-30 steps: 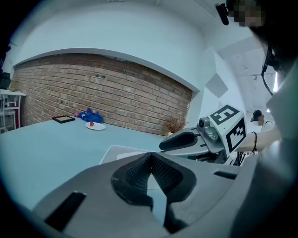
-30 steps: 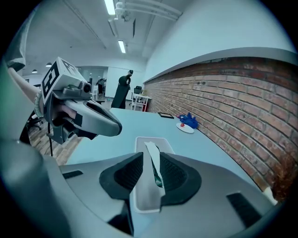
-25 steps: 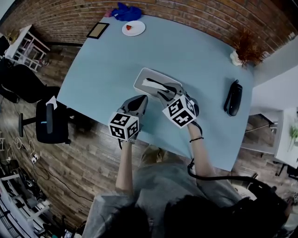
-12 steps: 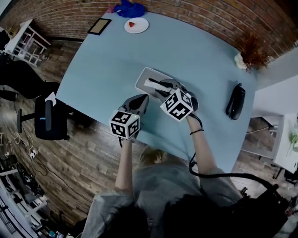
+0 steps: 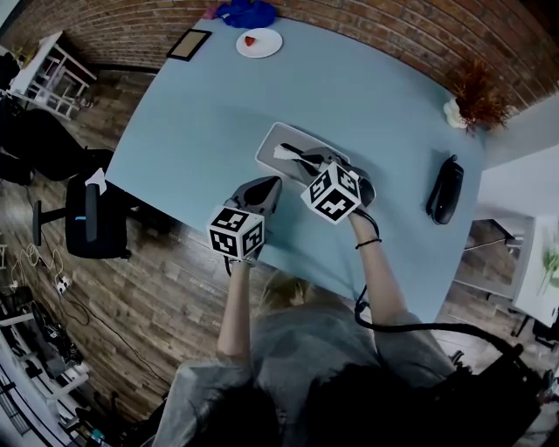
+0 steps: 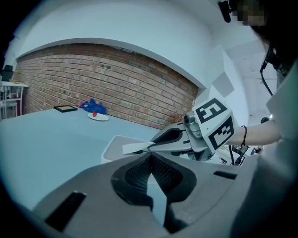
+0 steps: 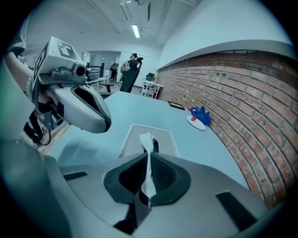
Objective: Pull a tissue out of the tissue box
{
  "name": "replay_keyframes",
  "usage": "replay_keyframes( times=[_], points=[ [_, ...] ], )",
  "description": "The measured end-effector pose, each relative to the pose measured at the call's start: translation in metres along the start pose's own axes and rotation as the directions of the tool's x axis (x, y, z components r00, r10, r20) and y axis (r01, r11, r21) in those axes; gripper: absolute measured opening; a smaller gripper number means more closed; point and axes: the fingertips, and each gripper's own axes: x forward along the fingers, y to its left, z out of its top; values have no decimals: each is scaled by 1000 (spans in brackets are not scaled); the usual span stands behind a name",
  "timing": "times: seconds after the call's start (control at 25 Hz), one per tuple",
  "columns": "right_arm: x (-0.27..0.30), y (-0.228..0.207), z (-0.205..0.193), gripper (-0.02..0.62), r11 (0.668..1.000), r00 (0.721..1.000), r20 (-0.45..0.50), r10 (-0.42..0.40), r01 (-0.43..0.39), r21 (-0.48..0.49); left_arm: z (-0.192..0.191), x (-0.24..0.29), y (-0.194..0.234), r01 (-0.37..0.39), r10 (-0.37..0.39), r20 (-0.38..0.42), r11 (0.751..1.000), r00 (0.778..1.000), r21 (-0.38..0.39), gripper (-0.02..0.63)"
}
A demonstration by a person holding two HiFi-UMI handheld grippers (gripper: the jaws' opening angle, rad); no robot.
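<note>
Looking down on a pale blue tabletop (image 5: 201, 105) with the tissue box (image 5: 275, 135) sitting about mid-frame in the head view. Can see the right tongs (image 5: 295, 158) reaching over the top of the box from the lower right and closing right now on the tissue (image 7: 147, 167). Pinching a thin white strip of it between the pads in the right gripper view, straight up out of the box opening and through the tips. Same story in the left gripper view: shows a flat white tab poking out of those tips toward the left of the frame, just above the box.

Got the left tongs (image 5: 274, 182) shut as well, tips together with nothing between them. Parked just below-left of the box in the head view, close beside it; can't tell whether touching the tabletop.

Also spotting a white plate (image 5: 259, 42) with something red on it at the top edge of the tabletop, plus a blue cloth (image 5: 246, 12) just above it. Then a dark frame (image 5: 189, 44) left of the plate, a dried plant (image 5: 472, 87) in the upper right corner and a black handset-like thing (image 5: 444, 188) at the right edge. Brick wall (image 5: 393, 35) along the top.
</note>
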Motion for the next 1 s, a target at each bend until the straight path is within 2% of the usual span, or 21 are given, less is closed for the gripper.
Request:
replay_keyframes(
  times=[1.0],
  points=[
    [-25, -2, 17, 2, 996, 996, 62, -58, 53, 68, 16, -9, -9, 7, -8, 27, 999, 1000, 34, 3]
  ],
)
